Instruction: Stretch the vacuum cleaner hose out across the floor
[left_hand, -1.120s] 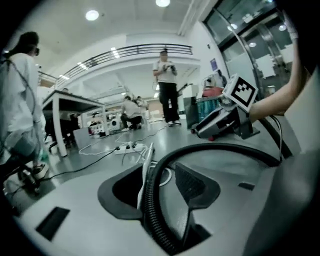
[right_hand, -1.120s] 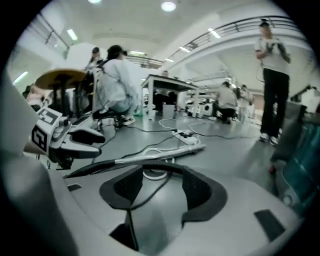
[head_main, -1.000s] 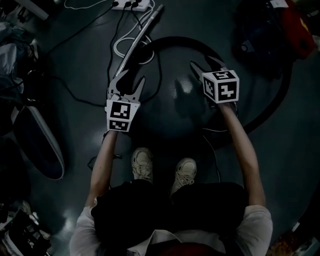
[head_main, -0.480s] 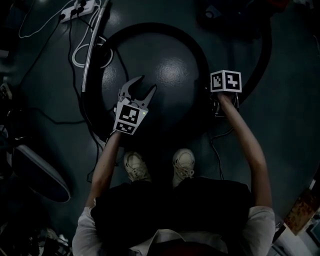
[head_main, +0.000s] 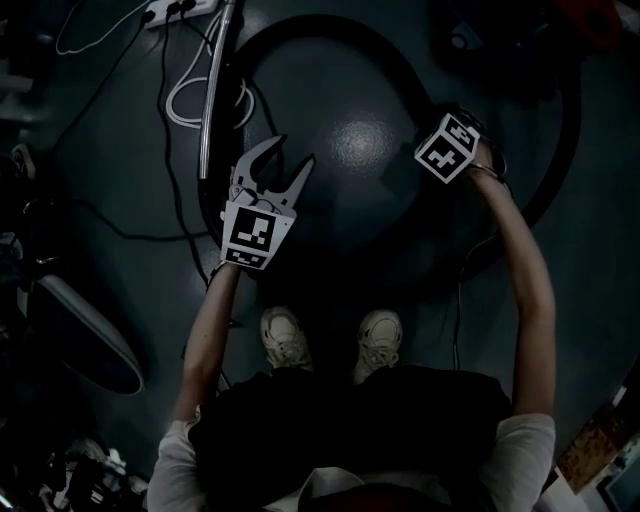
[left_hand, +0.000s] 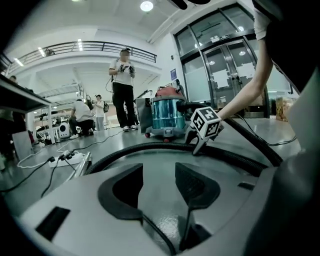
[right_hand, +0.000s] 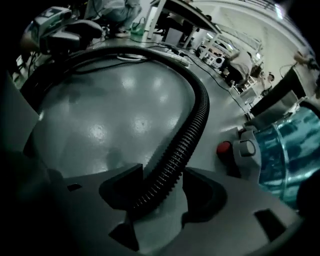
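Note:
The black ribbed vacuum hose (head_main: 392, 62) lies in a wide loop on the dark floor in front of my feet. My right gripper (head_main: 440, 122) tips steeply down over the loop's right side. In the right gripper view the hose (right_hand: 192, 127) runs between the open jaws of the right gripper (right_hand: 164, 176), with a gap beside it. My left gripper (head_main: 286, 158) hovers inside the loop, open and with nothing in it. The left gripper view looks past the left gripper (left_hand: 157, 170) to the hose arc (left_hand: 150, 146) and the blue-bodied vacuum cleaner (left_hand: 167, 112).
A metal wand (head_main: 215, 90) lies left of the loop beside a white cable coil (head_main: 192, 100) and a power strip (head_main: 180, 8). A grey oval object (head_main: 80, 330) lies far left. Several people (left_hand: 122, 90) are in the background. My shoes (head_main: 285, 335) are just behind the loop.
My right gripper has rolled, tipped downward and sunk onto the right side of the hose loop. The left gripper has shifted a little inside the loop and stays open.

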